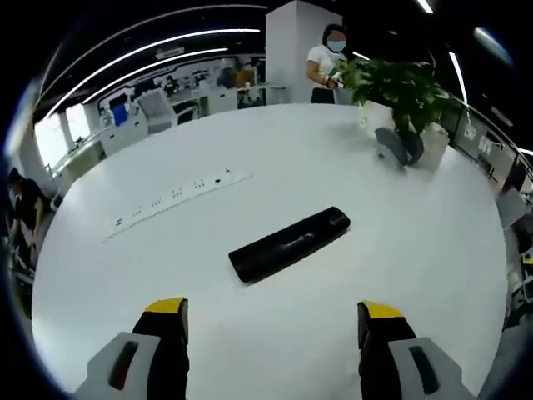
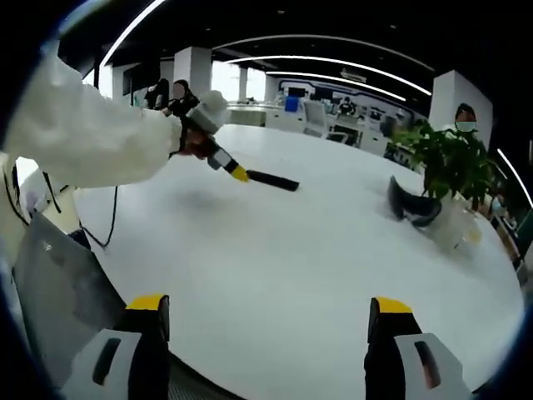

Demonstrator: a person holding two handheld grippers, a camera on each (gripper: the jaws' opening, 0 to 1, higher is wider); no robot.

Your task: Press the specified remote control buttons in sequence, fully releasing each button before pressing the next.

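Remote (image 1: 289,243) flat on table (image 1: 433,250), both grippers apart.

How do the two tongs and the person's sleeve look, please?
Both tongs, left and right, have black jaws with yellow tips and light grey bodies with dark slots. The sleeve is white and loose; a thin black cable hangs under it.

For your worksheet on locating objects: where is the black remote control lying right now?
In the left gripper view the remote control lies on the white table, just ahead of the open left gripper, below the power strip.
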